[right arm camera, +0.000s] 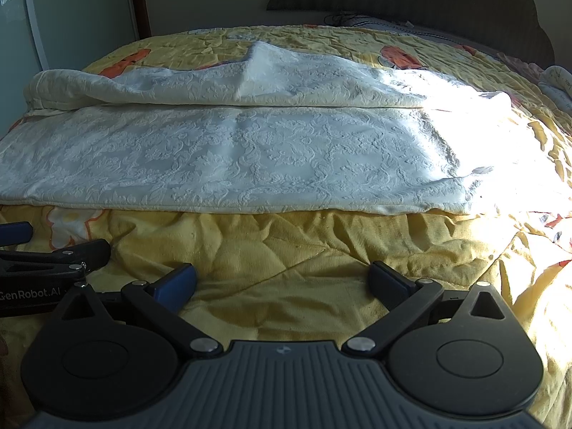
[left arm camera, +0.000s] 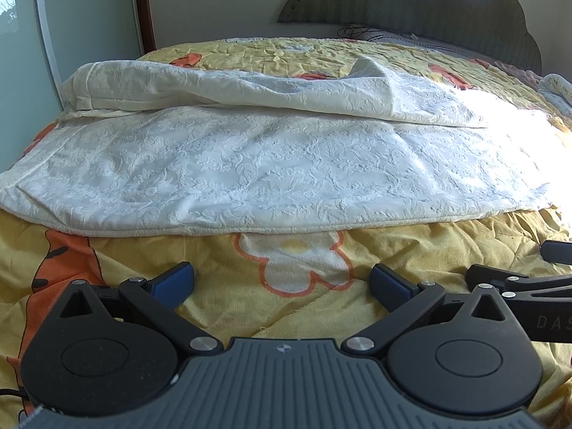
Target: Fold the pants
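A bed with a yellow quilt [left arm camera: 411, 250] printed with orange and white flowers fills both views, with a dark scalloped headboard [left arm camera: 429, 0] against the far wall and a window [left arm camera: 21, 18] on the left.

Across the middle of the quilt lie the pants [left arm camera: 250, 164], a cream fabric with a raised floral texture. They run side to side, long axis left to right across both views. The nearer leg lies flat and smooth; the farther leg [left arm camera: 232, 85] is rumpled, with a fold standing up in a small peak. The right end of the pants is washed out by strong sunlight, so its details cannot be made out.

Both tongs sit low over bare quilt, side by side, with the pants straight ahead of them and a strip of quilt between. The left gripper [left arm camera: 282, 286] has its blue-padded fingers spread wide and holds nothing. The right gripper [right arm camera: 282, 284] is likewise spread wide and empty.

Judging from this, no grasp has begun. The left gripper faces the left half of the near edge, the right gripper the sunlit right half, each about equally close.
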Demonstrator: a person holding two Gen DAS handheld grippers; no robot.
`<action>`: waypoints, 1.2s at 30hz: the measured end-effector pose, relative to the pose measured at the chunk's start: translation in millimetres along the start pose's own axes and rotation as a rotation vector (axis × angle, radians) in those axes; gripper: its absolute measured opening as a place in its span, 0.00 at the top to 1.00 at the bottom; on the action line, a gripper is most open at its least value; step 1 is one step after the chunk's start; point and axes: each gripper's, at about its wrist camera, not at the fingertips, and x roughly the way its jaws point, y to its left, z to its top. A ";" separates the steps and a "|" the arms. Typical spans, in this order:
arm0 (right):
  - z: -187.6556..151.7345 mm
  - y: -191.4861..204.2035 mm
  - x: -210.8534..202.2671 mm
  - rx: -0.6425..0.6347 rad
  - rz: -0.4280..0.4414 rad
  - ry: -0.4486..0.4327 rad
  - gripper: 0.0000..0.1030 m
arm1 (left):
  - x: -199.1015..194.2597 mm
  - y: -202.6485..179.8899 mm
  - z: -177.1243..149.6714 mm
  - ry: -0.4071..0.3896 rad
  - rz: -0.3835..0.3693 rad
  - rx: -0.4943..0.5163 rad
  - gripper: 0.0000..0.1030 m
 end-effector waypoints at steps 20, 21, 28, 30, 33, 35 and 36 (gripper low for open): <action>-15.1 -1.0 -2.7 -0.015 0.013 -0.121 0.00 | -3.4 -1.3 -8.3 -0.050 0.009 -0.006 0.00; -14.7 -2.7 -2.6 -0.026 0.023 -0.121 0.00 | -5.2 -1.5 -9.5 -0.052 0.009 0.002 0.00; 6.3 -40.4 -22.3 -0.117 -0.005 -0.143 0.00 | -44.7 25.9 8.9 -0.106 -0.045 0.116 0.03; 18.2 -55.2 -35.5 -0.145 -0.022 -0.225 0.00 | -60.4 47.8 28.9 -0.194 -0.033 0.135 0.00; 51.0 -76.9 -48.8 -0.183 -0.040 -0.317 0.00 | -76.9 91.2 80.5 -0.349 0.027 0.166 0.00; 71.8 -86.0 -48.9 -0.180 -0.041 -0.336 0.00 | -76.7 125.5 116.8 -0.443 0.083 0.152 0.00; 82.8 -90.3 -47.4 -0.171 -0.036 -0.340 0.00 | -73.0 143.3 133.2 -0.470 0.096 0.130 0.00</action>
